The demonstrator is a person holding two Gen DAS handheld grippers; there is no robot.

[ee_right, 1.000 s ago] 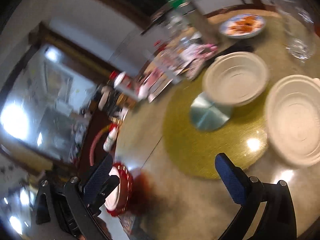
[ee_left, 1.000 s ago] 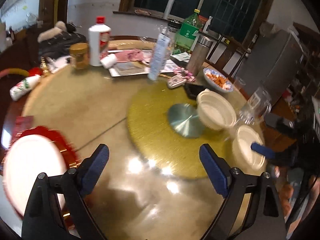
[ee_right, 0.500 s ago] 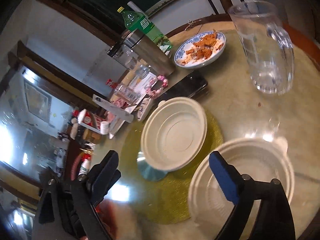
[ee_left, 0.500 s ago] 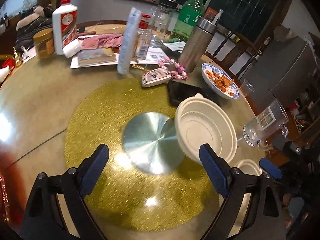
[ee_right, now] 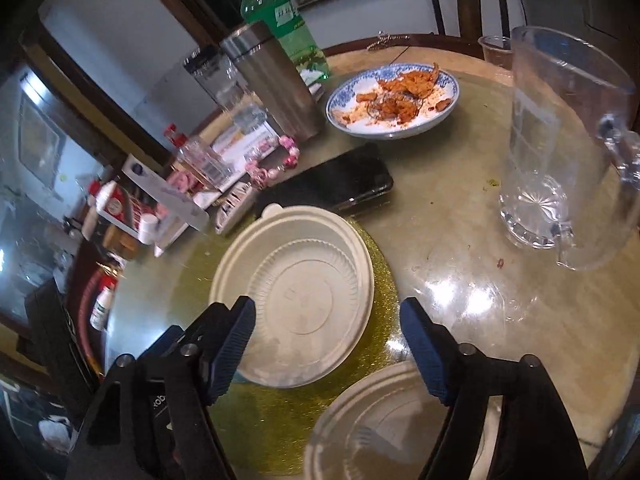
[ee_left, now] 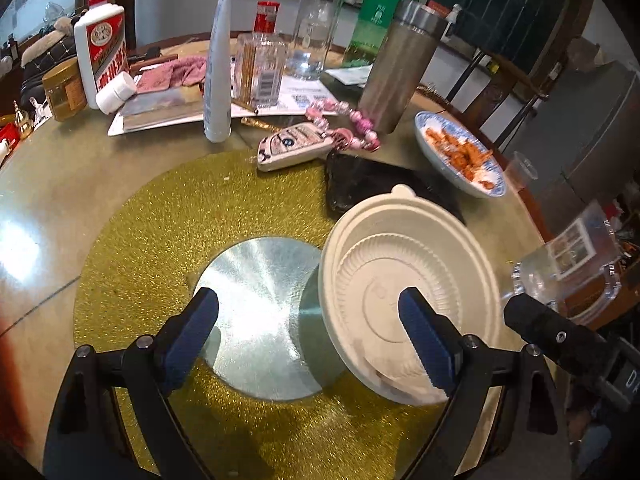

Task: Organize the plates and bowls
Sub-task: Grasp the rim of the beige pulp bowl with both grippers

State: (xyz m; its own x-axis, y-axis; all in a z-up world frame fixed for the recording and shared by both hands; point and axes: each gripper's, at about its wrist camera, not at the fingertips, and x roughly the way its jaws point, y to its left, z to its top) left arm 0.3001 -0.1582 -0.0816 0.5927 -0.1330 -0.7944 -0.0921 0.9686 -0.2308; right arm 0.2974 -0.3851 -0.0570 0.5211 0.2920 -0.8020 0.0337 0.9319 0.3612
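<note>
1. Left gripper holds its blue ribbed pads wide apart over the gold glitter mat, with nothing clamped; its right pad overlaps the cream bowl in view, and contact cannot be told.
2. Right gripper has its jaws closing, pads apart and pressing nothing; a second cream bowl, blurred, lies below and between them.
3. That cream bowl is round, matte, with a fluted inner ring and a small rim tab, resting partly on the mat and overlapping the brushed silver disc.
4. Behind it lies a glossy black phone, then a blue-patterned plate of orange food.
5. Clear glass mug stands to the right on the shiny table.
</note>
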